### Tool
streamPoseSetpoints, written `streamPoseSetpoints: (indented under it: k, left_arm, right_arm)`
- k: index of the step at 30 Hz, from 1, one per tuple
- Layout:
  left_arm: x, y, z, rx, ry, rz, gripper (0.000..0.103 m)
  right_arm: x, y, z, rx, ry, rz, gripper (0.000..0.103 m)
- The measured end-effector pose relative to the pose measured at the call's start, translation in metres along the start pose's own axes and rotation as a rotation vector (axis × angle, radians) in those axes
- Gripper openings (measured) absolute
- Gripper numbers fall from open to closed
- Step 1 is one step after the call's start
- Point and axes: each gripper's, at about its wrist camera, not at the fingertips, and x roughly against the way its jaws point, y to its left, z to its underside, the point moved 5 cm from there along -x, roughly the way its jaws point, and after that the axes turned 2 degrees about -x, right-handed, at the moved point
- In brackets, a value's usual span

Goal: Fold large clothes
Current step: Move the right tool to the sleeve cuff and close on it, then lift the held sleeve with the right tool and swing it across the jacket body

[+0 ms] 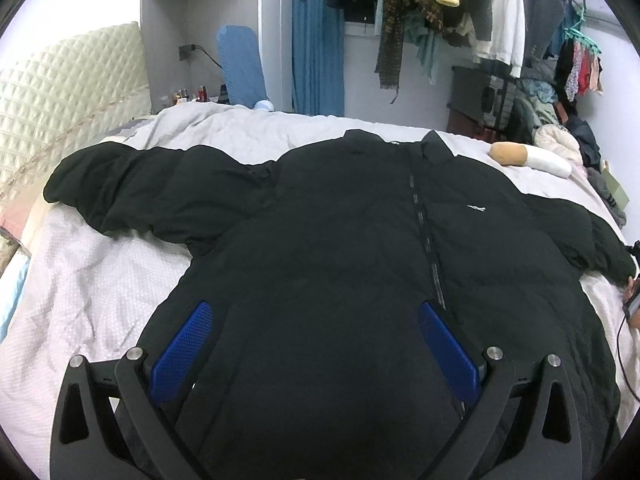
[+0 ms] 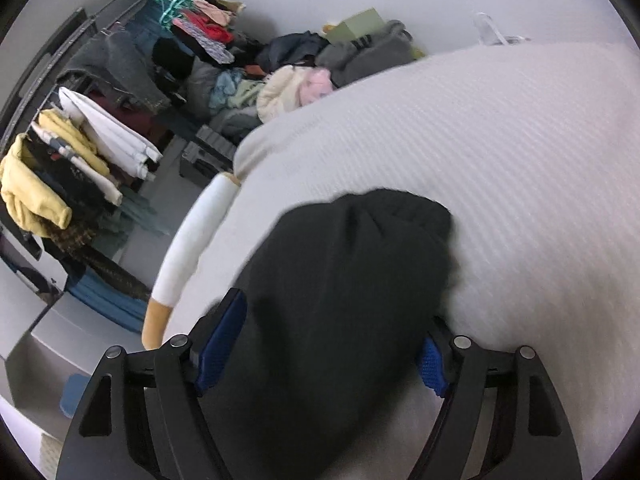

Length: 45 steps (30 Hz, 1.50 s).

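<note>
A black puffer jacket (image 1: 360, 216) lies spread front-up on the bed, zipper closed, both sleeves out to the sides. My left gripper (image 1: 316, 320) is open above the jacket's lower hem, its blue pads (image 1: 184, 348) on either side of the dark fabric. In the right wrist view the jacket's right sleeve end (image 2: 352, 264) lies on the pale bedcover (image 2: 520, 140). My right gripper (image 2: 332, 332) is open wide, its fingers straddling the sleeve; the right finger is mostly hidden behind the sleeve.
A quilted headboard (image 1: 60, 92) stands at the left. A white and tan bolster (image 1: 532, 158) lies at the bed's far edge, also in the right wrist view (image 2: 192, 240). Hanging clothes (image 1: 440, 4) and clothing piles (image 2: 240, 80) crowd the far side.
</note>
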Motion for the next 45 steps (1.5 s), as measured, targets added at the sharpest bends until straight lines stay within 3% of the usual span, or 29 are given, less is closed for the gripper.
streamPoseSetpoints:
  k: [2,6,10,15,20,27,32,39,45]
  left_arm:
    - [-0.003,0.0,-0.002,0.003,-0.011,-0.015,0.103]
    - [-0.006,0.001,-0.004,-0.008,-0.038,-0.042,0.103]
    - [-0.018,-0.001,0.0,-0.022,-0.006,-0.046,0.103]
    - [-0.024,0.002,0.004,-0.029,0.026,-0.052,0.103]
    - [-0.018,0.003,0.003,-0.041,0.013,-0.059,0.103]
    - [0.003,0.024,0.002,-0.043,0.006,-0.061,0.103]
    - [0.025,0.041,-0.002,-0.034,-0.035,-0.057,0.103]
    - [0.047,0.07,-0.006,-0.028,-0.067,-0.078,0.103]
    - [0.063,0.089,-0.004,-0.001,-0.079,-0.034,0.103]
  right_arm:
    - [-0.01,0.011,-0.008,0.006,0.015,-0.049,0.07]
    - [-0.022,0.031,-0.023,0.078,0.021,-0.058,0.03]
    - [-0.037,0.039,-0.022,0.185,0.09,-0.003,0.017]
    - [-0.031,0.038,-0.021,0.241,0.151,0.036,0.01]
    - [0.006,0.061,-0.037,0.295,0.069,0.049,0.004]
    - [0.08,0.138,-0.062,0.364,-0.084,0.037,0.003]
    - [0.128,0.212,-0.06,0.453,-0.125,-0.007,0.003]
    - [0.193,0.327,-0.013,0.638,-0.136,-0.092,0.005]
    - [0.246,0.434,0.066,0.791,-0.159,-0.212,0.005]
